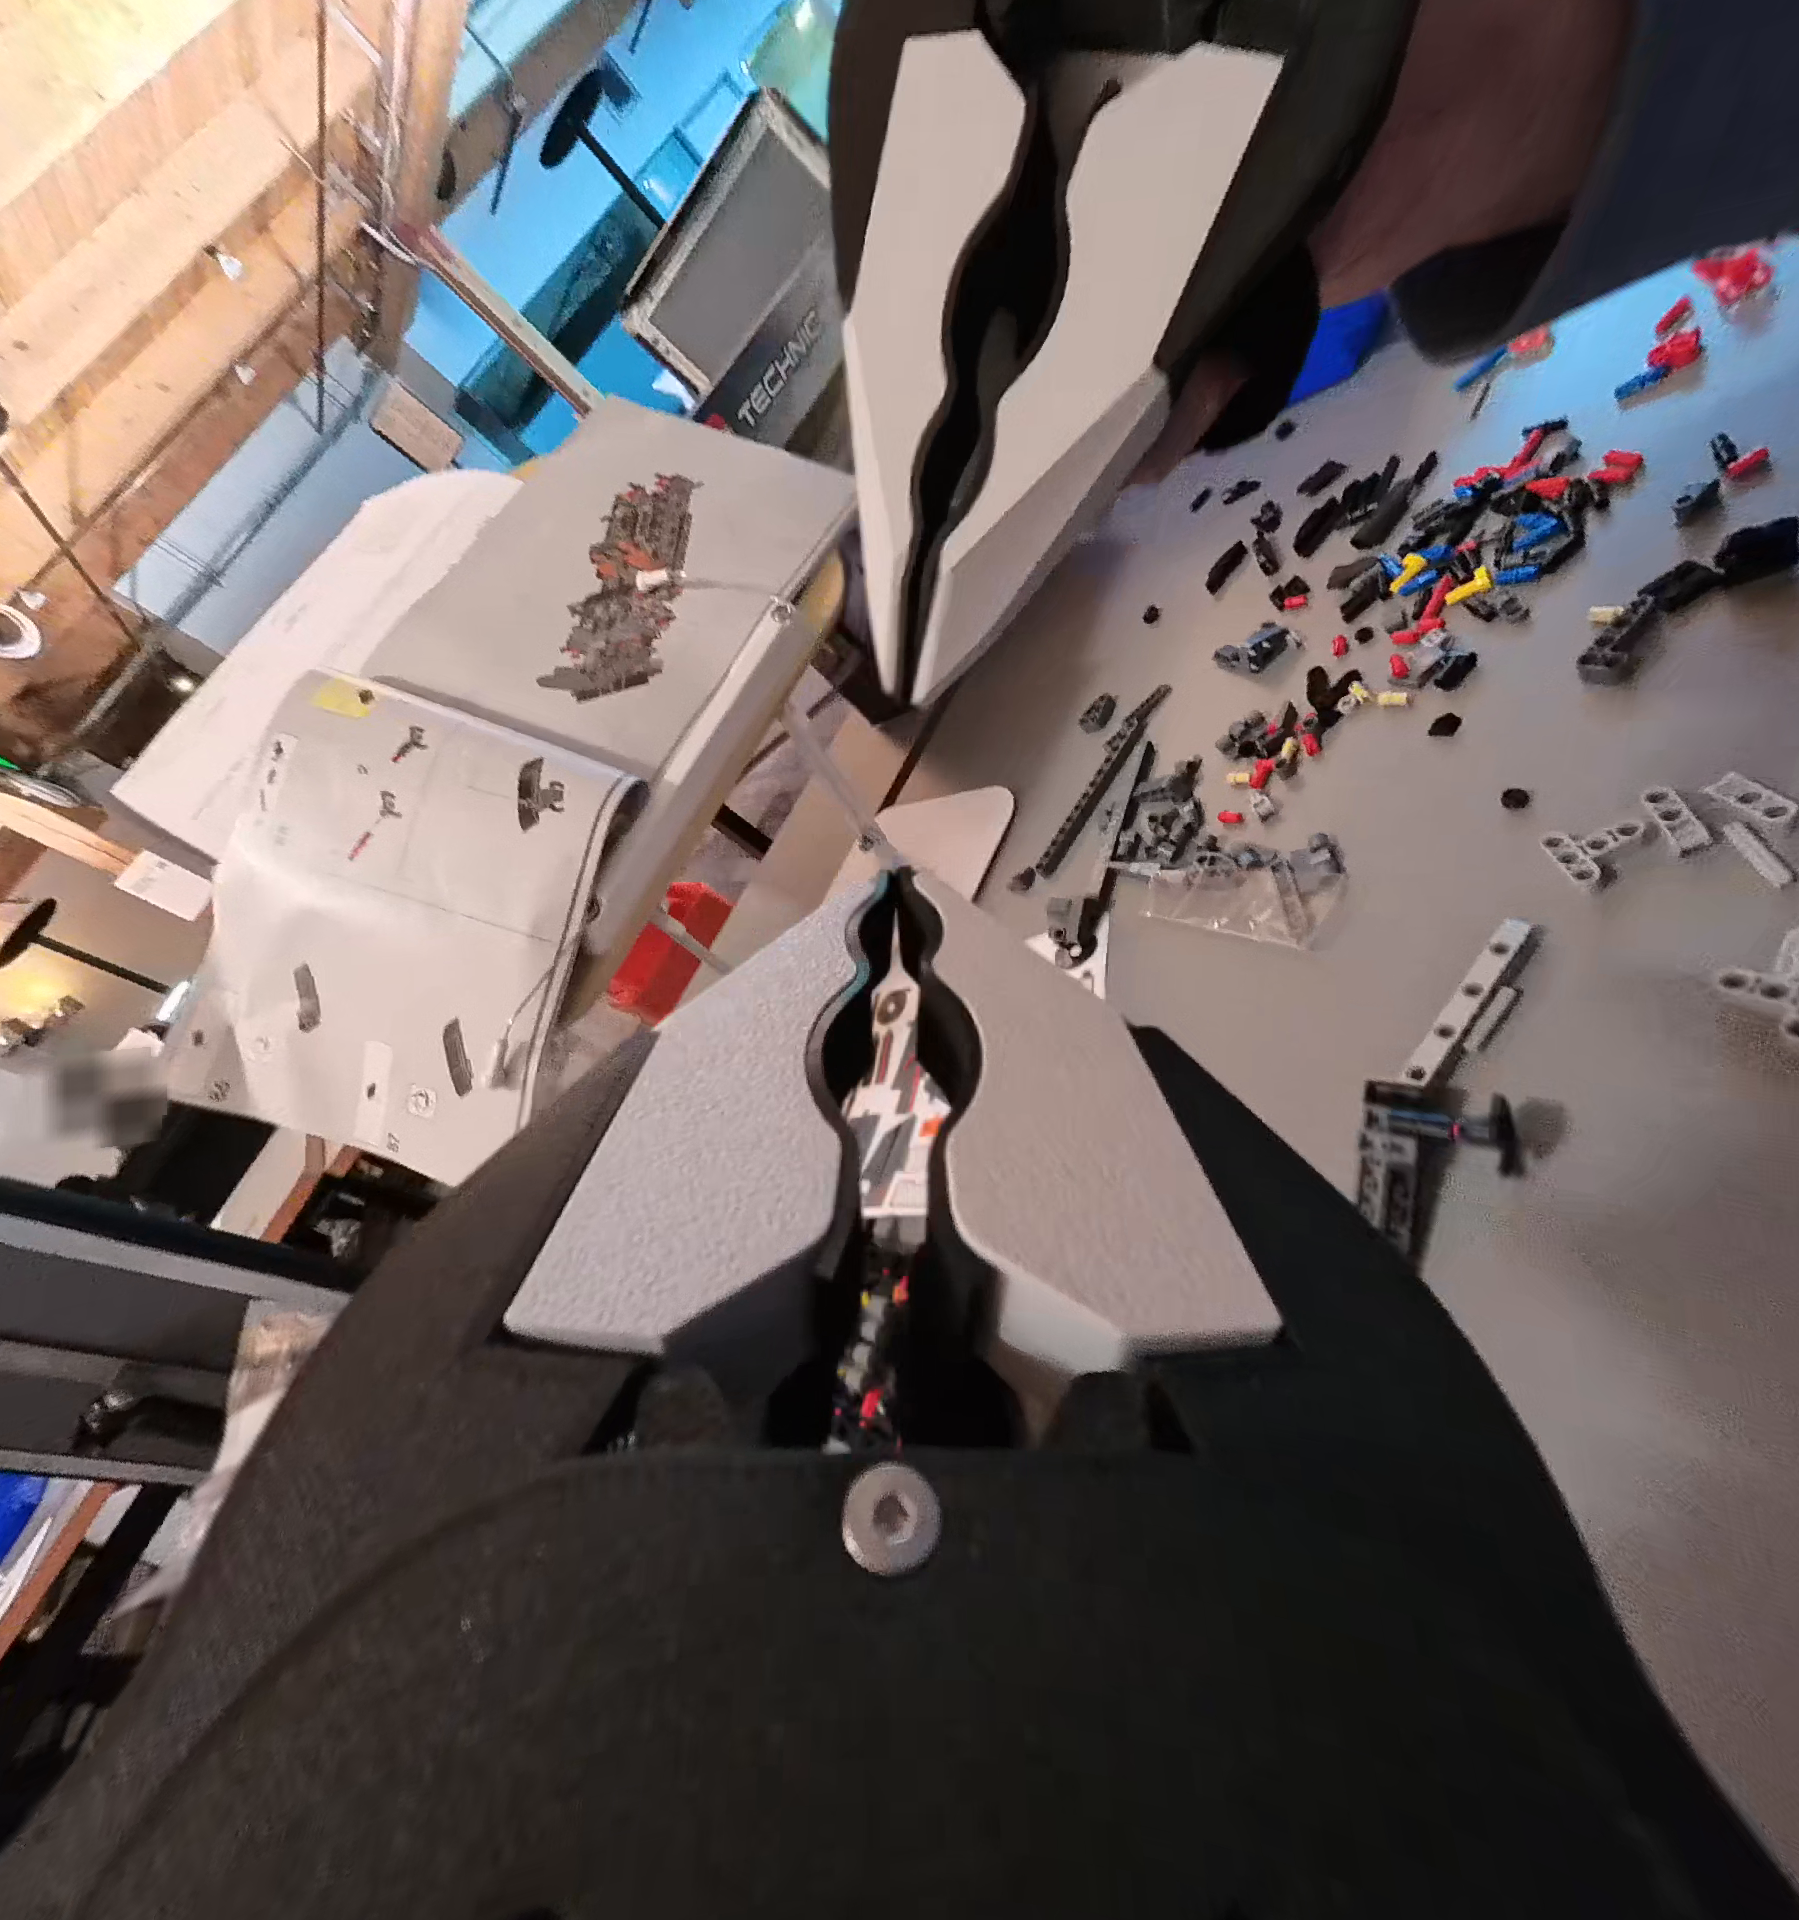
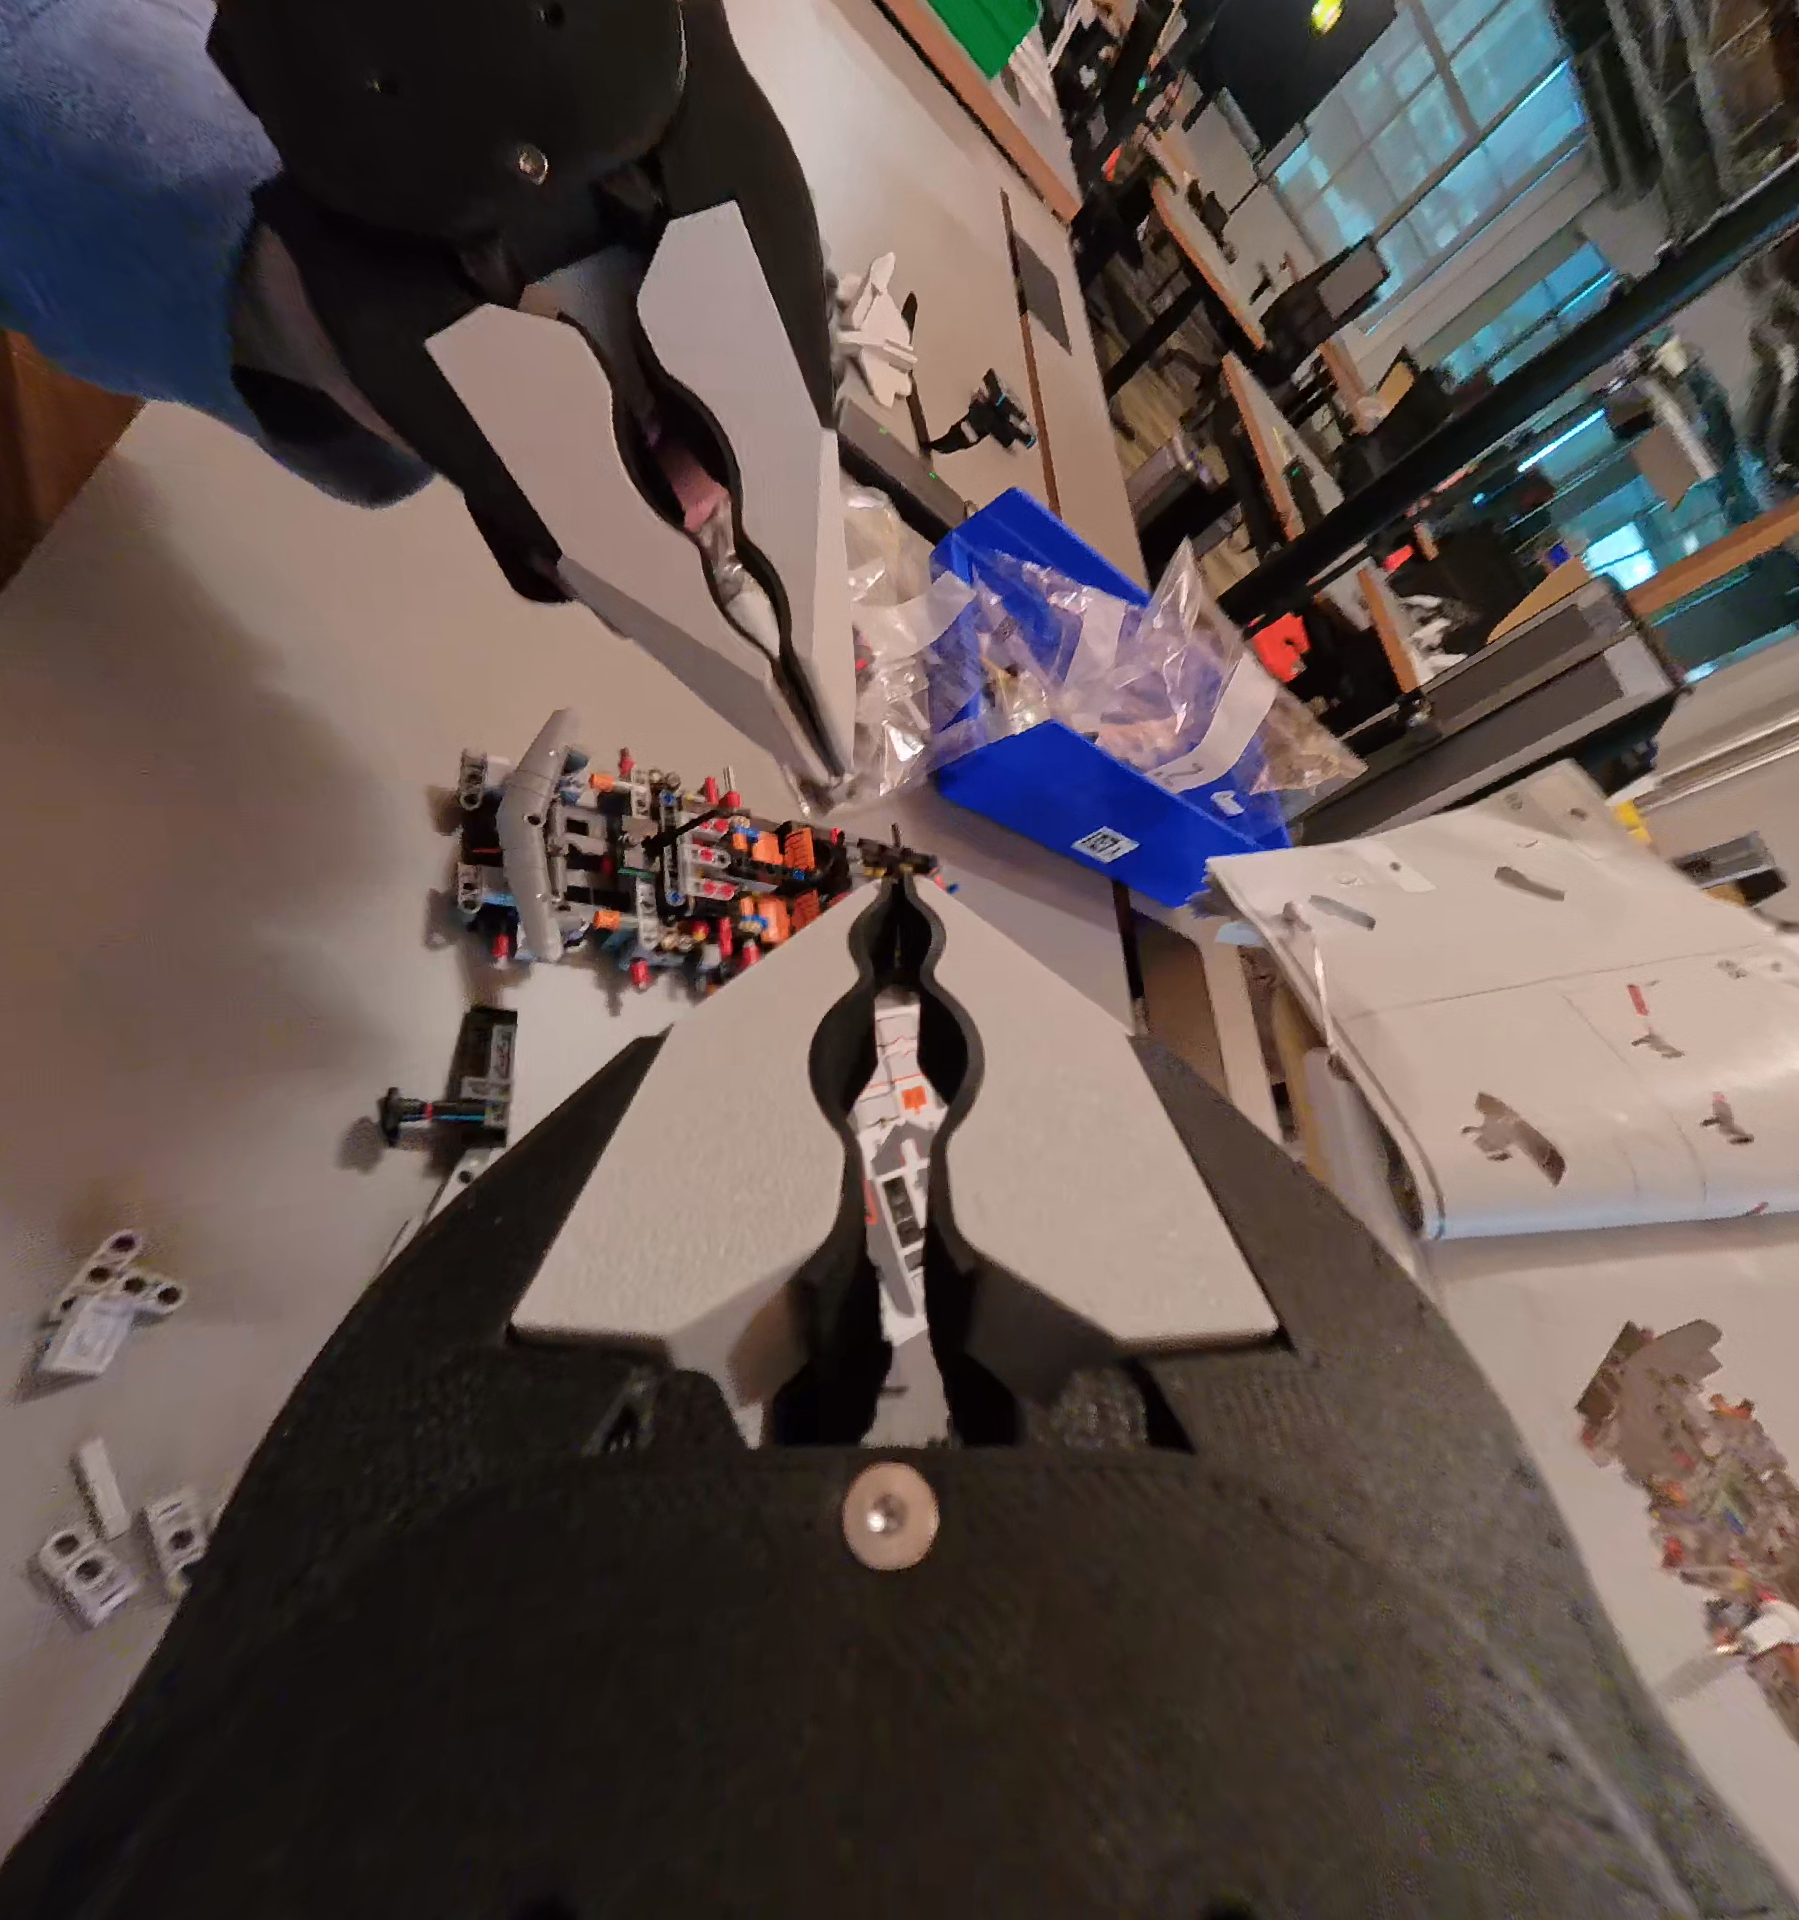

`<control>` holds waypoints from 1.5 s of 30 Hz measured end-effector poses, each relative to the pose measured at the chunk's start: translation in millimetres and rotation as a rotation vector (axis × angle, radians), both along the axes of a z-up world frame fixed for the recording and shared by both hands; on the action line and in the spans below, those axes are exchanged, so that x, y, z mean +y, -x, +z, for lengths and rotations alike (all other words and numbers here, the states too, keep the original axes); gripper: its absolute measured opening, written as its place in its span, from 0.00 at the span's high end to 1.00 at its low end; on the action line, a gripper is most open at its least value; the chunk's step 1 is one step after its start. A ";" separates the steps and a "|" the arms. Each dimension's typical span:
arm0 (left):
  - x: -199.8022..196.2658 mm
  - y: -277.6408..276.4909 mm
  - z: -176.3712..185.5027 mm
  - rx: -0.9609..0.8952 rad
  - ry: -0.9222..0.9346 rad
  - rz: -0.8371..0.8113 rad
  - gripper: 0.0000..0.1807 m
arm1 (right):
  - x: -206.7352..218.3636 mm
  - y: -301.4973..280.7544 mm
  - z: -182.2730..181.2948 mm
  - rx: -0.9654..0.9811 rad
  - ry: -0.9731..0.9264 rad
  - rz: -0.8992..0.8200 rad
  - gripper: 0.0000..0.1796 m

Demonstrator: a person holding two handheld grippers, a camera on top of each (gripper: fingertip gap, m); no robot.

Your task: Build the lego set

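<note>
Beyond the tongs, a grey surface (image 2: pixel 251 644) is stretching away; large paned windows (image 2: pixel 1425 197) are glowing blue, and wood-panelled walls (image 1: pixel 126 208) are rising to the side.

both wrist views look along closed fingers, sharing the table (image 1: pixel 1497 1351).

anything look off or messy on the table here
Mostly clutter. Loose lego pieces lie scattered over the table unsorted. The instruction booklet hangs over the table edge with its pages curling. Clear bags spill out of the blue bin. Nothing looks broken.
</note>
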State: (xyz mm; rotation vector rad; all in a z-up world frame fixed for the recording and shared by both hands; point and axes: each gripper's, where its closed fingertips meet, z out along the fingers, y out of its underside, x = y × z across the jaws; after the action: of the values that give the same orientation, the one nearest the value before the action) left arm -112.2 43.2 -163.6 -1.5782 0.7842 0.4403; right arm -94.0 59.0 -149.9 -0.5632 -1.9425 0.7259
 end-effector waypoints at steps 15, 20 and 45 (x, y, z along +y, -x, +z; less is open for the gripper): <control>-12.8 -27.6 -169.0 -0.034 0.694 0.036 0.81 | 7.9 -45.7 -70.7 -0.216 0.149 -0.053 1.00; -1.5 -25.0 -192.4 0.023 0.755 0.103 0.85 | 6.7 -54.1 -76.1 -0.222 0.194 -0.058 1.00; 31.5 -30.1 -1.4 -0.977 0.172 -0.288 0.92 | 8.4 -26.8 -40.9 0.040 0.199 -0.208 0.73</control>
State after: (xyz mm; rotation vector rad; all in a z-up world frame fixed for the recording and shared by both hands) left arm -82.1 74.8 -165.0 -1.5556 0.2683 -0.6020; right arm -67.2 67.4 -190.8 -0.8522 -1.7543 0.7953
